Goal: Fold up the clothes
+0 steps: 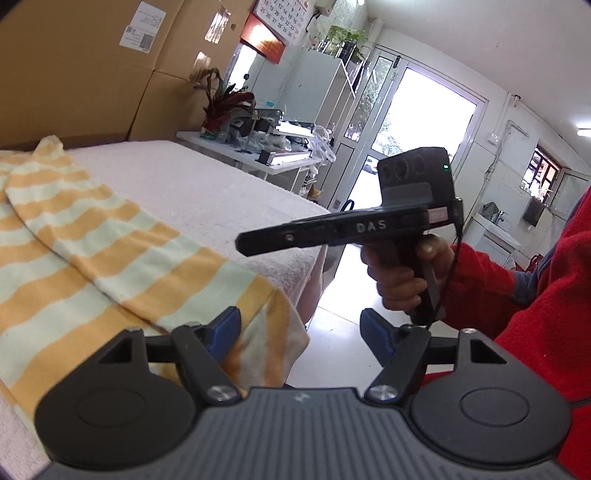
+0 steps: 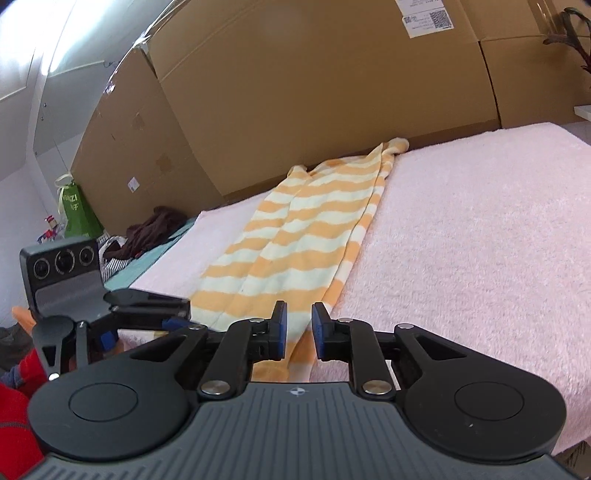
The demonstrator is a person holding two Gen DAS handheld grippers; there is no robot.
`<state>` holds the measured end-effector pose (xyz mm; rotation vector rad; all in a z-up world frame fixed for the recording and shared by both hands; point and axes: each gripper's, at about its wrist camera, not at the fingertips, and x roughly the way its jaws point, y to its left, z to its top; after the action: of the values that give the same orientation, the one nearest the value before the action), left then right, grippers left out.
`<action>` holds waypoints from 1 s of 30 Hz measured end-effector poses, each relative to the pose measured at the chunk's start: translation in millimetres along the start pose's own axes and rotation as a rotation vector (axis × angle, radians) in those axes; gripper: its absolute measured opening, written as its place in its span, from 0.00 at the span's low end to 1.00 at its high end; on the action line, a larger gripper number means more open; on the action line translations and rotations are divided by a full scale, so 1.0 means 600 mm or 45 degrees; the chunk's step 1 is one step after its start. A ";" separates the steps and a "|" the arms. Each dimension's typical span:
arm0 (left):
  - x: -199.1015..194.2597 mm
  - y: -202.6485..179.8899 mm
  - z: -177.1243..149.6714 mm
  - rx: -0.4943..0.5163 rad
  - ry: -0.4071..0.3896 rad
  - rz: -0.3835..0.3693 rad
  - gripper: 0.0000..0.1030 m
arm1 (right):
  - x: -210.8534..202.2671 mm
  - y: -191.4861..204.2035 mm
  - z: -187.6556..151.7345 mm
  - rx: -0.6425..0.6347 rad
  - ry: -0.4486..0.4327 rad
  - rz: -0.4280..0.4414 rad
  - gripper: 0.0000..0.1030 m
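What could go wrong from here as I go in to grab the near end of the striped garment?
1. The striped garment hangs over the front edge of the pink towel; a tug could slide it off.
2. It lies doubled, so the open right tool may pinch only one layer.
3. The left tool is open and close to the right one, at the same end of the cloth; they could collide.

White letters "DAS" mark the right tongs [image 1: 258, 242]; a wall calendar [image 1: 282, 16] shows dates.
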<state>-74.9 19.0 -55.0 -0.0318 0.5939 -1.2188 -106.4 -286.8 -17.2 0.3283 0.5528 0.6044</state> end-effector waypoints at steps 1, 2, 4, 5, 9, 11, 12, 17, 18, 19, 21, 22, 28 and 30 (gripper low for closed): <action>0.000 0.000 0.006 0.015 -0.003 0.014 0.75 | 0.011 -0.003 0.010 0.006 -0.001 -0.002 0.17; 0.004 0.003 0.010 0.023 0.001 0.031 0.76 | 0.027 -0.007 0.022 0.020 0.005 -0.001 0.18; 0.016 0.014 0.013 0.015 0.017 0.052 0.76 | 0.061 -0.014 0.044 0.050 0.020 0.004 0.21; 0.023 0.022 0.011 -0.006 0.027 0.047 0.76 | 0.080 -0.020 0.054 0.078 0.024 0.009 0.23; 0.022 0.031 -0.001 -0.027 0.004 0.025 0.76 | 0.152 -0.045 0.083 0.144 0.112 0.029 0.22; 0.014 0.032 -0.003 -0.037 -0.002 0.020 0.76 | 0.170 -0.062 0.094 0.172 0.118 0.004 0.15; 0.011 0.032 -0.004 -0.043 -0.006 0.018 0.76 | 0.174 -0.073 0.100 0.199 0.109 0.002 0.15; 0.004 0.038 0.003 -0.038 -0.017 0.022 0.76 | 0.192 -0.083 0.142 0.206 0.086 0.005 0.23; 0.007 0.040 0.010 -0.025 -0.017 0.029 0.77 | 0.202 -0.074 0.150 0.167 0.102 0.042 0.23; 0.012 0.046 0.013 -0.029 -0.013 0.032 0.77 | 0.219 -0.065 0.156 0.130 0.132 0.073 0.23; 0.022 0.060 0.017 -0.051 -0.003 0.035 0.77 | 0.255 -0.047 0.165 0.056 0.197 0.133 0.23; 0.027 0.067 0.019 -0.062 0.002 0.036 0.77 | 0.276 -0.043 0.170 0.035 0.228 0.147 0.23; 0.019 0.088 0.009 -0.172 -0.048 -0.027 0.84 | 0.362 -0.124 0.223 0.268 0.194 0.125 0.15; 0.017 0.098 0.006 -0.226 -0.066 -0.067 0.84 | 0.363 -0.148 0.242 0.370 0.093 0.073 0.23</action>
<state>-19.7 30.4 -75.5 -0.2289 0.6576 -1.2097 166.1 -241.4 -24.6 0.5993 0.7050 0.5934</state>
